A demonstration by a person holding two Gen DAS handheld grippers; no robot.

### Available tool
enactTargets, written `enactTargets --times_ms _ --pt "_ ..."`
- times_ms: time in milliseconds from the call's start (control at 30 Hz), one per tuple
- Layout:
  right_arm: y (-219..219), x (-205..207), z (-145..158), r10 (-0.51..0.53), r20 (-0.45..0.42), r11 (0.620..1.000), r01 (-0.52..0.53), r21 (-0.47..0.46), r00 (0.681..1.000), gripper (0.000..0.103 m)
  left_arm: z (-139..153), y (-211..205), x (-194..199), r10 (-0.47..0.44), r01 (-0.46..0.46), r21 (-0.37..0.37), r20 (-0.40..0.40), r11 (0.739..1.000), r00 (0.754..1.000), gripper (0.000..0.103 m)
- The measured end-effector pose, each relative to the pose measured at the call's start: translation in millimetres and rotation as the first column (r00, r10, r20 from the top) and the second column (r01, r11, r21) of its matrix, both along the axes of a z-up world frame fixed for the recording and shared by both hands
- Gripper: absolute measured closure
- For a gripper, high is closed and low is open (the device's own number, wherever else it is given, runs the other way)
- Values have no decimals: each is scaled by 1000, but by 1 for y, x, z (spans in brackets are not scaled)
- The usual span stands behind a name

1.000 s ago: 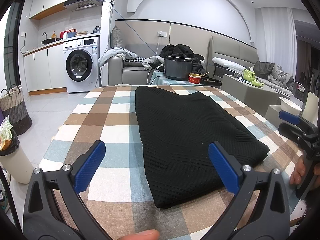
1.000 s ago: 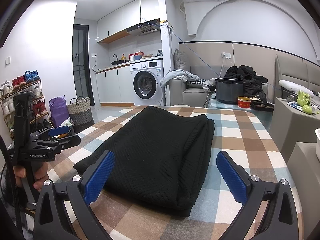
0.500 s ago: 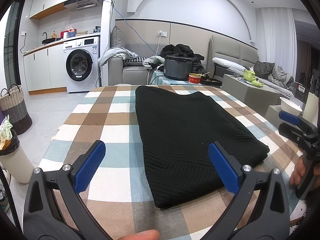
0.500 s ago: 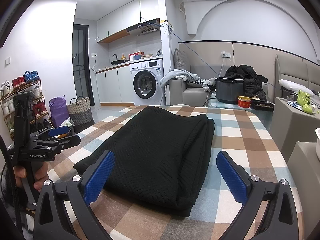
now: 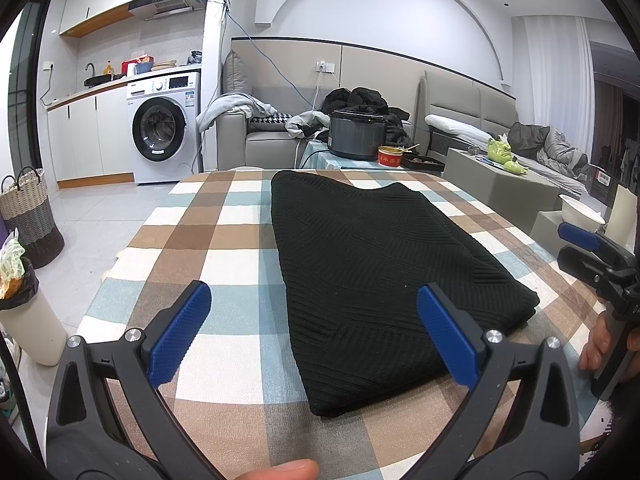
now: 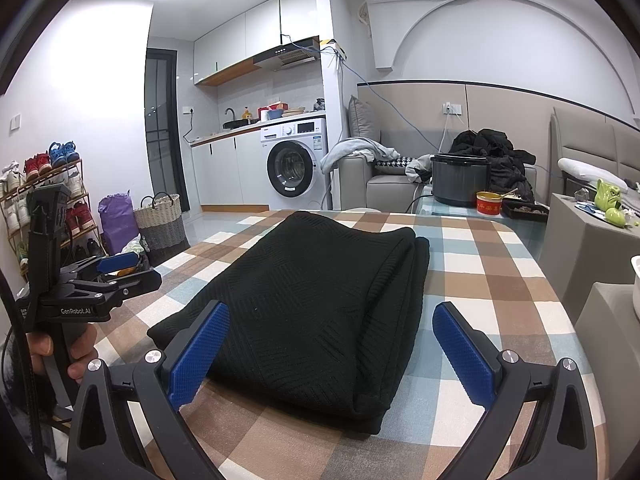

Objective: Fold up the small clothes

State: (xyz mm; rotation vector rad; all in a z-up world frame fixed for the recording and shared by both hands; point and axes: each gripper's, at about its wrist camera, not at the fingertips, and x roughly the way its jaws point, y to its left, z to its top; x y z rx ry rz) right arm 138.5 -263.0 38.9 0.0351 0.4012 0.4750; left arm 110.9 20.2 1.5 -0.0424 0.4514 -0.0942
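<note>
A black knitted garment (image 5: 372, 264) lies folded lengthwise on the checked tablecloth (image 5: 208, 240); it also shows in the right wrist view (image 6: 312, 300). My left gripper (image 5: 312, 320) is open and empty, held just before the garment's near edge. My right gripper (image 6: 328, 340) is open and empty, over the garment's near right corner. Each gripper shows in the other's view, the right one at the table's right edge (image 5: 600, 256) and the left one at the left edge (image 6: 104, 284).
A grey cooker (image 5: 356, 136) and a red tin (image 5: 390, 156) stand on a side table beyond the far edge. A washing machine (image 5: 160, 136), sofa (image 5: 264, 136) and woven basket (image 5: 28, 216) stand further off. A white bowl (image 5: 580, 212) sits to the right.
</note>
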Motion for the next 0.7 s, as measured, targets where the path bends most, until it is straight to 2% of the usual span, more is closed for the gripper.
enactTargets --times_ms 700 --pt "1 -1 0 -1 -2 1000 1 0 1000 0 -2 0 0 -2 2 -2 -1 1000 1000 1"
